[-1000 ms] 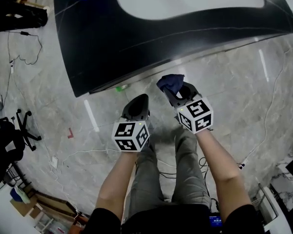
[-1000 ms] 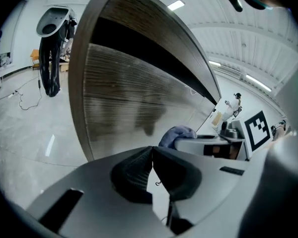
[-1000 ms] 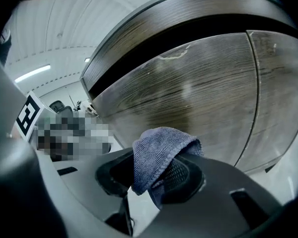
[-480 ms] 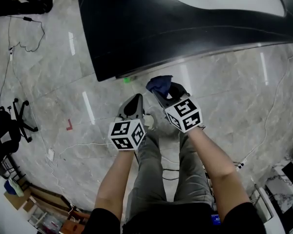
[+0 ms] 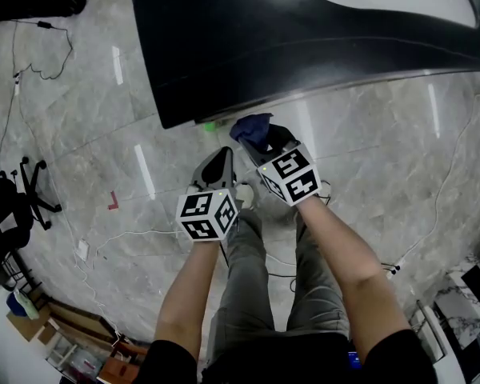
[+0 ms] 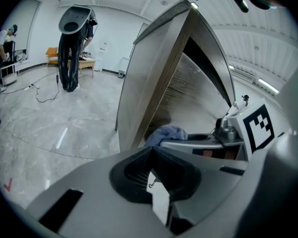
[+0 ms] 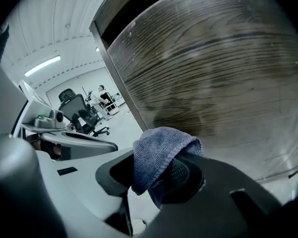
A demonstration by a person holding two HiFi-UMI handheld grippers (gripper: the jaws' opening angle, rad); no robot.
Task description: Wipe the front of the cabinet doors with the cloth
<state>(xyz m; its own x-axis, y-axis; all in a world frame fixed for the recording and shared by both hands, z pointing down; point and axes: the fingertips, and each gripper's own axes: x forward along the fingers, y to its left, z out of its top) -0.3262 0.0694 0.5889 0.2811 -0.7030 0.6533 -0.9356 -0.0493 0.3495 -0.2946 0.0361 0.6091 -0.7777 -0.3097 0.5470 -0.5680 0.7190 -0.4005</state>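
The cabinet (image 5: 304,46) fills the top of the head view, dark, with its left corner close by. My right gripper (image 5: 262,140) is shut on a bunched blue cloth (image 5: 250,126), held just in front of the cabinet's front near that corner. In the right gripper view the cloth (image 7: 161,152) sticks up from the shut jaws before the wood-grain door (image 7: 213,73); whether it touches the door I cannot tell. My left gripper (image 5: 220,163) hangs shut and empty beside the right one, a little lower and to the left. Its own view shows the cabinet corner (image 6: 154,73) and the cloth (image 6: 168,132).
A grey marble floor (image 5: 80,134) lies below, crossed by cables (image 5: 40,50). A black office chair (image 5: 24,198) stands at the left. A small green mark (image 5: 210,126) sits at the cabinet's foot and a red mark (image 5: 113,202) lies further left. Boxes and equipment (image 5: 464,302) crowd the lower right.
The right gripper with the cloth has moved up and left, closer to the cabinet's front by the corner. The left gripper has barely shifted. The head view has tilted slightly.
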